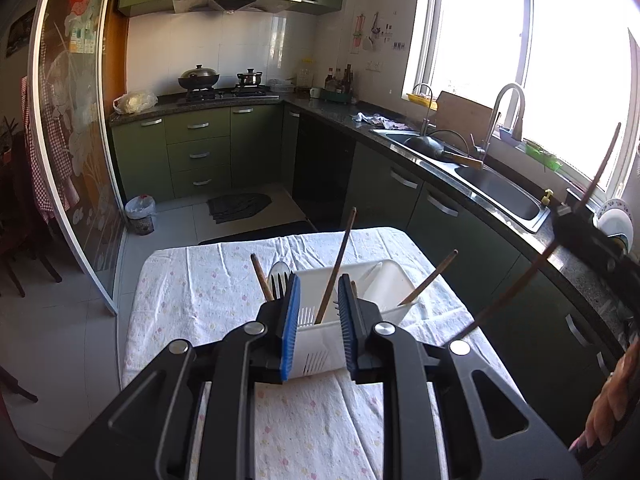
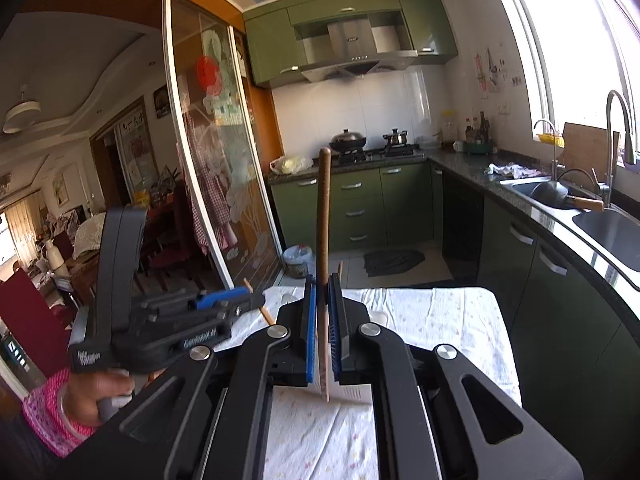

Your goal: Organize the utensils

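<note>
Green kitchen cabinets run round the back of the room, and up front a small table under a flowered cloth carries the action. Dead ahead of the left gripper sits the white utensil caddy, and the blue pads stand a little apart with nothing pressed between them. A chopstick leans out of the caddy's near compartment, rising through the gap between the jaws without touching either pad as far as I can tell. Just left of those jaws a slotted spatula and a wooden handle poke up; off to the right another wooden handle leans out of the far compartment.

Over to the right gripper: it is clamped tight on a long brown chopstick, held nearly upright, its pale tip hanging below the pads above the cloth and the caddy's near edge. The left tool sits low to its left in that view.

Now the risks. That loose chopstick is leaning, so any sideways nudge from the left jaws as they pull away could flick it out or tip the light caddy. The right-hand stick is gripped low on a long shaft; it may pivot in the pads, miss the compartment, or strike the rim. The two tools are close, and a clash looks possible.
</note>
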Tool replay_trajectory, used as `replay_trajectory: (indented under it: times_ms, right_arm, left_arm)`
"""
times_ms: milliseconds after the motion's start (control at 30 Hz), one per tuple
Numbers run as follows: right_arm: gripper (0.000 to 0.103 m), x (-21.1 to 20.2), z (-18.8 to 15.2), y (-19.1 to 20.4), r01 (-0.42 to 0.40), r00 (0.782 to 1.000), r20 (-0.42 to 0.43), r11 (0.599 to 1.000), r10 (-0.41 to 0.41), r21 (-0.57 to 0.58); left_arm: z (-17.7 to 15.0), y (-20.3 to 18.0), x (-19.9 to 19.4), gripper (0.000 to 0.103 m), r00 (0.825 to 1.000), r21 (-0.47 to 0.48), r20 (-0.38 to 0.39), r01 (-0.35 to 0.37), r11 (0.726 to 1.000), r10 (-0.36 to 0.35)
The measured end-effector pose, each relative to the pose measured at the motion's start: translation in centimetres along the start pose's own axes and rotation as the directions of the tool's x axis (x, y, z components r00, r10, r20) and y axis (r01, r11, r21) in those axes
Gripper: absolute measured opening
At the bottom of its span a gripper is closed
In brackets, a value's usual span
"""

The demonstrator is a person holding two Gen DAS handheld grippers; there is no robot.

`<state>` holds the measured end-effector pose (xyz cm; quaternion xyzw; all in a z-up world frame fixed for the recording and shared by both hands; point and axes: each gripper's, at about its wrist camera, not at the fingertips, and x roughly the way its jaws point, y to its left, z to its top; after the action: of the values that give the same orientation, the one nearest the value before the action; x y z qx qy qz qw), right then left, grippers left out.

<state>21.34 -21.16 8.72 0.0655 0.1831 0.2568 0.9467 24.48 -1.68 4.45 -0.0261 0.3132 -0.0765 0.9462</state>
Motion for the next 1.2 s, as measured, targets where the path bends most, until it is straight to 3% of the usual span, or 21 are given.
replay_trajectory:
  times_ms: [167,600,733,800,867,1100,1200]
  right_arm:
    - [0.007,2.2,2.3,0.0,0.048,0.995,0.087,0.999,-0.047,-0.009]
    - [0.007,10.4,-0.8,-1.4,0.124,0.991,-0.052,0.991,-0.126,-0.047]
    - [0.007,12.0,-1.9,-1.7,0.133,0.988,-0.066,0.989,-0.138,-0.066]
    - [0.015,12.1,-2.2,-1.4,0.155,0.985,-0.057,0.984,-0.161,-0.092]
    - [0.035,12.0,-2.4,-1.2,0.142,0.987,-0.057,0.986,-0.148,-0.09]
    - [0.044,7.3,-2.6,-0.7,0.126,0.991,0.042,0.99,-0.124,-0.062]
    - [0.051,4.2,-4.1,-0.9,0.119,0.991,0.064,0.992,-0.115,-0.053]
  left_arm:
    - [-1.3,0.1,-1.3,0.019,1.0,0.0,0.025,0.019,1.0,-0.019]
    - [-3.7,0.8,-3.8,0.019,0.993,-0.028,0.111,0.036,0.999,-0.033]
    - [-4.6,0.7,-5.1,0.027,0.989,-0.03,0.15,0.011,0.999,-0.007]
    - [-5.1,0.7,-5.8,0.029,0.985,-0.031,0.17,-0.002,1.0,0.007]
    - [-5.8,0.7,-6.5,0.03,0.983,-0.034,0.185,-0.013,0.999,0.019]
    - [-7.8,0.6,-7.6,0.034,0.983,-0.039,0.184,-0.014,0.999,0.021]
    - [-9.0,0.5,-8.5,0.04,0.979,-0.029,0.2,-0.022,0.999,0.027]
